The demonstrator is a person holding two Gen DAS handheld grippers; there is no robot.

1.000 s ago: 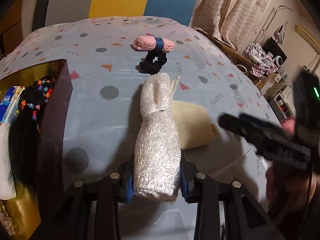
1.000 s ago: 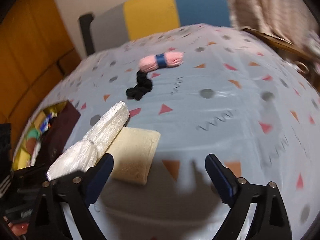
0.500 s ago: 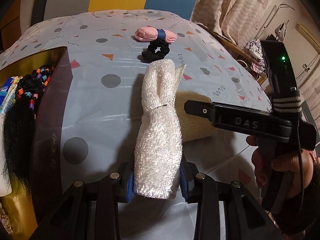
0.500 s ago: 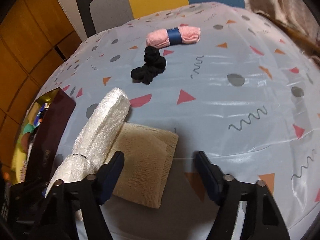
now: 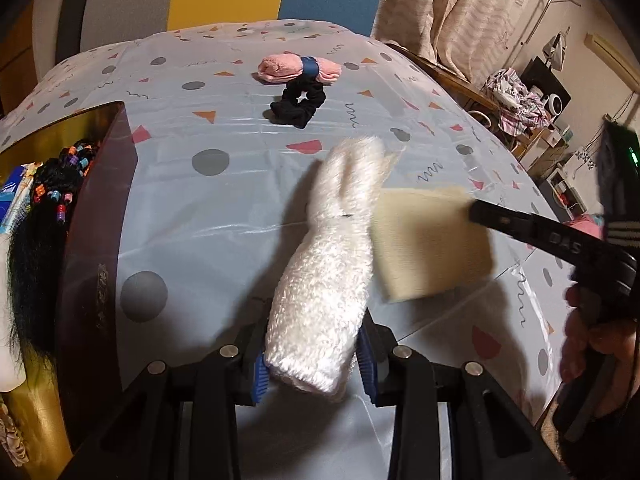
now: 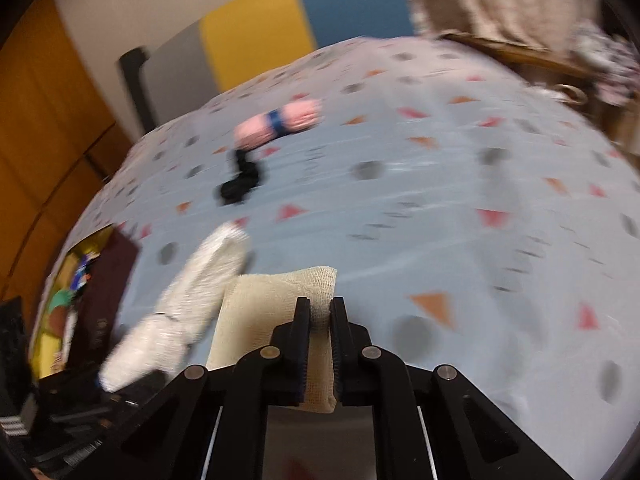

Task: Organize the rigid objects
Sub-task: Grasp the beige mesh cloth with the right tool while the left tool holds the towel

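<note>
Patterned tablecloth (image 5: pixel 224 216), right gripper (image 5: pixel 520 226) marked "DAS"

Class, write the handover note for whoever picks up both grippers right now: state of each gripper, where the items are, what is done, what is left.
Left gripper: shut on the white fluffy towel, held above the table.
Right gripper: shut on the beige cloth, beside the towel.
On the tablecloth: pink roll with a blue band, black scrunchie just in front of it.
Box at left already holds a black beaded hairpiece and packets.
Left: probably place both held items, then collect the roll and scrunchie.
</note>
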